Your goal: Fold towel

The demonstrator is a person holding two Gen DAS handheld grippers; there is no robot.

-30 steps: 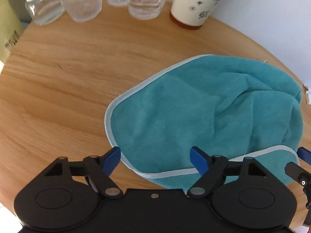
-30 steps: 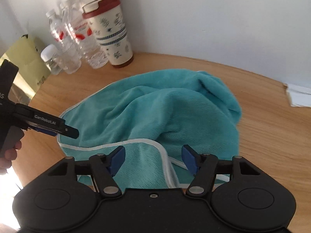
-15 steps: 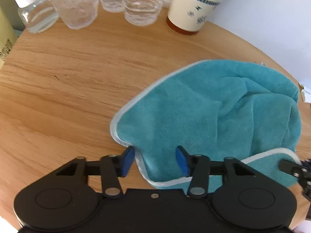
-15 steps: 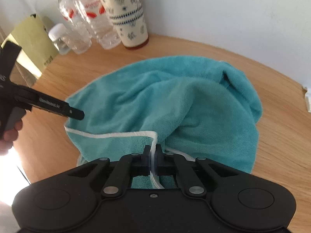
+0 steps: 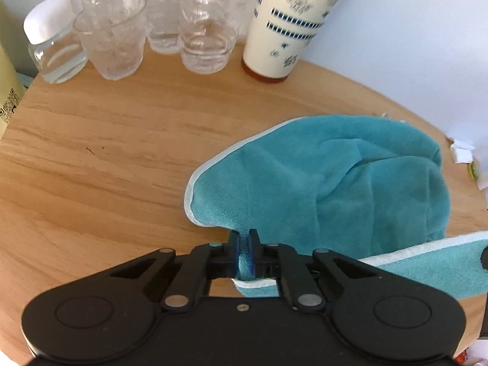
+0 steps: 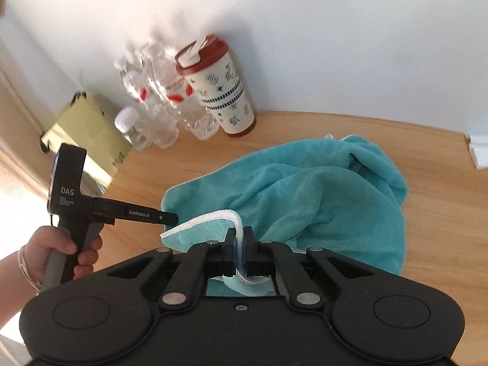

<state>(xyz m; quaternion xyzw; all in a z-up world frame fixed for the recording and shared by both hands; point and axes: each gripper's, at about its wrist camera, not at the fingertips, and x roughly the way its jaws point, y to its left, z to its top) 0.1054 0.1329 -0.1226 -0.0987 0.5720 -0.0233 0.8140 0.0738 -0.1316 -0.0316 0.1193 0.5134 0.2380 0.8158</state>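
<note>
While both tools grip the cloth, the scene reads like this:

Towel: a teal towel (image 5: 320, 183) with a white hem, lying rumpled on the right half of the round wooden tabletop (image 5: 106, 158); its near edge is drawn up off the wood towards both tools.

Left tool: the left tool (image 5: 243, 256) has its blue pads pressed together on a fold of the towel's near left corner; cloth passes between them and shows again behind the fingers.

Right tool: the right tool (image 6: 241, 250) is clamped on the white hem, which arches up and over into the pinch; the bulk of the towel lies beyond it and to its right.

Between the tools: in the right wrist view the tip of the left tool sits just to the left at the same lifted edge, and a short strip of hem runs between the two.

Hand: a hand (image 6: 58, 250) with a bracelet at the wrist holds the left tool's handle.

Far edge: clear water bottles (image 5: 207, 21), a glass (image 5: 113, 39) and a patterned tumbler (image 5: 289, 27) with a red lid stand by the wall, well apart from the towel.
</note>
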